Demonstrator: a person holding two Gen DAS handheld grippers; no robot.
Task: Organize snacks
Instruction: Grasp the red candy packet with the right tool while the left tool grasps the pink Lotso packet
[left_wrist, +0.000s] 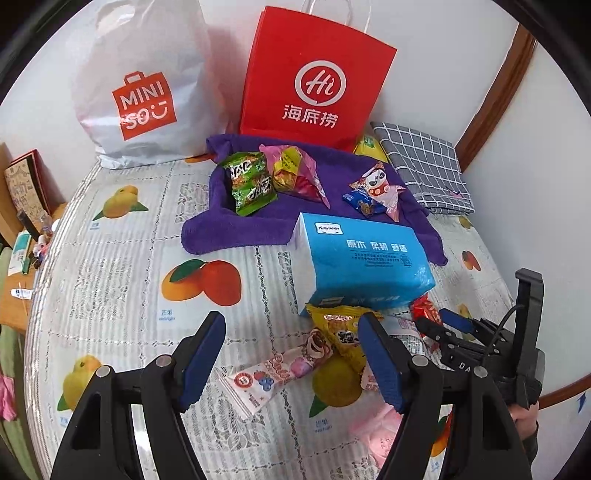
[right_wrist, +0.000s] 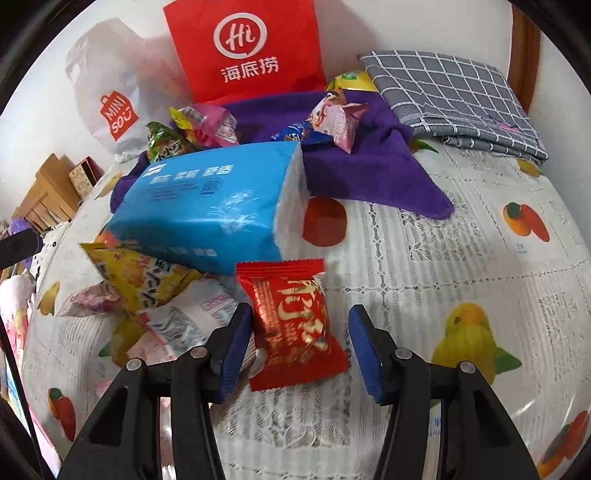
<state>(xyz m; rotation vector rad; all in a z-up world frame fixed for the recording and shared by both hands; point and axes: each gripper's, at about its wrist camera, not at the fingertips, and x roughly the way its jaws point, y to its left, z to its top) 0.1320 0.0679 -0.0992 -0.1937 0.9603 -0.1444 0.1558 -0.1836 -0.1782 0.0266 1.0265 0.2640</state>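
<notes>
My left gripper (left_wrist: 291, 354) is open above a pink bear snack stick (left_wrist: 280, 369) and a yellow snack packet (left_wrist: 341, 332) on the fruit-print table. My right gripper (right_wrist: 301, 347) is open, its fingers either side of a red snack packet (right_wrist: 291, 325) lying on the table; it also shows in the left wrist view (left_wrist: 448, 325) beside that red packet (left_wrist: 424, 308). A purple towel (left_wrist: 332, 177) holds a green packet (left_wrist: 251, 184), a pink-yellow packet (left_wrist: 295, 170), a panda packet (left_wrist: 376, 184) and a blue candy (left_wrist: 360, 201).
A blue tissue pack (left_wrist: 362, 258) lies between the towel and the near snacks. A white Miniso bag (left_wrist: 144, 85) and a red paper bag (left_wrist: 314, 77) stand against the wall. A grey checked cloth (left_wrist: 424, 166) lies at the back right. A wooden shelf (left_wrist: 18, 221) is left.
</notes>
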